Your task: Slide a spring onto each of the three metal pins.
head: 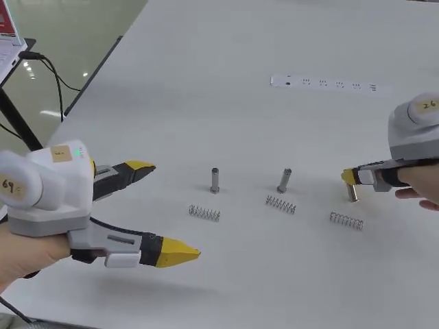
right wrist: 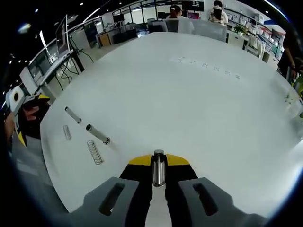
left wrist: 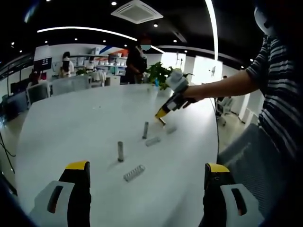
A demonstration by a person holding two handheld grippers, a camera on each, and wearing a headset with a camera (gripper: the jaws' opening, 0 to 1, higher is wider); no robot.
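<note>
Now the right gripper point(head: 350, 177) is closed on the right pin point(head: 352, 194). The left gripper point(head: 162, 210) is wide open, holding nothing. The left pin point(head: 215, 180) and middle pin point(head: 285, 179) stand on the table point(head: 226, 82); the left spring point(head: 204, 213), middle spring point(head: 280, 204) and right spring point(head: 346, 221) lie flat near the pins.

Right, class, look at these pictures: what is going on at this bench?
A person at a white table holds a claw in each hand. The right claw is shut on the right pin. The left claw hangs open, holding nothing. The left pin and middle pin stand free. The left spring, middle spring and right spring lie on the table, one before each pin; none is on a pin yet.
</note>
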